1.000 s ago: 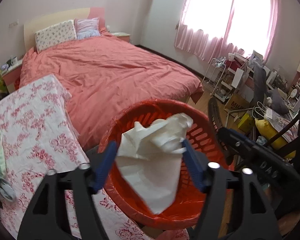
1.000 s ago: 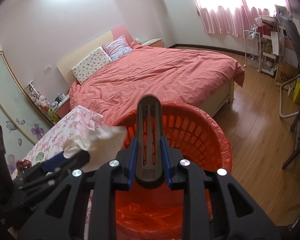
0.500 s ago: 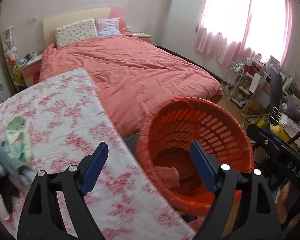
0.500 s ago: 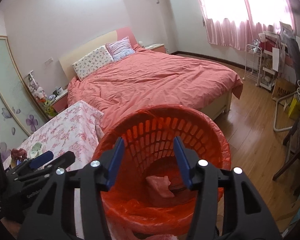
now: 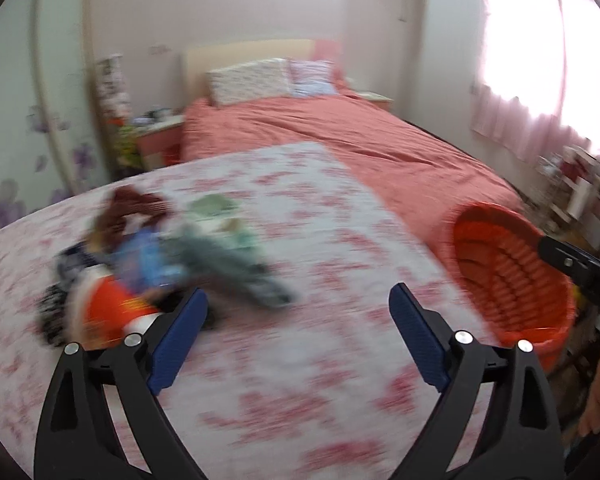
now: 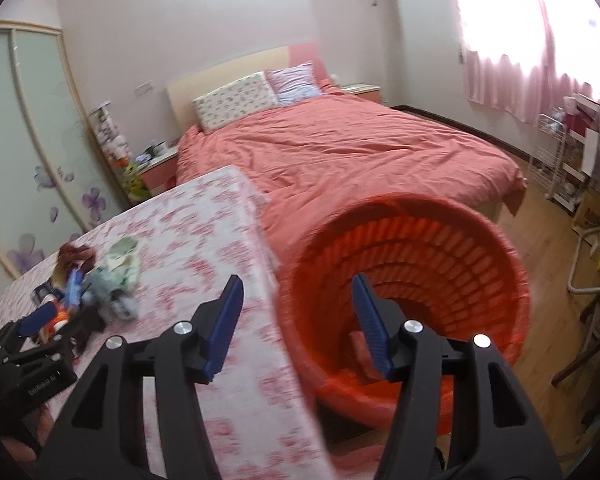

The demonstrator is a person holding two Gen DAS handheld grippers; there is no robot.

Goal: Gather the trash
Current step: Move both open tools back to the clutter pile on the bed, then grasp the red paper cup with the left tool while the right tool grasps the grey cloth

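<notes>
A red slatted trash basket (image 6: pixel 412 264) stands beside the table, also seen in the left wrist view (image 5: pixel 512 268). A blurred pile of trash (image 5: pixel 148 256) lies on the floral tablecloth (image 5: pixel 300 360): wrappers, a red-orange item, grey-green cloth. It shows small in the right wrist view (image 6: pixel 92 284). My left gripper (image 5: pixel 298 312) is open and empty above the table, right of the pile. My right gripper (image 6: pixel 298 300) is open and empty, over the basket's near rim.
A bed with a coral cover (image 6: pixel 340 148) lies behind the table and basket. A nightstand (image 6: pixel 156 168) and a sliding wardrobe door (image 6: pixel 28 140) are at the left. Shelves and clutter (image 6: pixel 572 168) stand at the right on the wood floor.
My left gripper let the white paper go into the basket and swung left over the table towards the pile. My right gripper opened off the black handle it held.
</notes>
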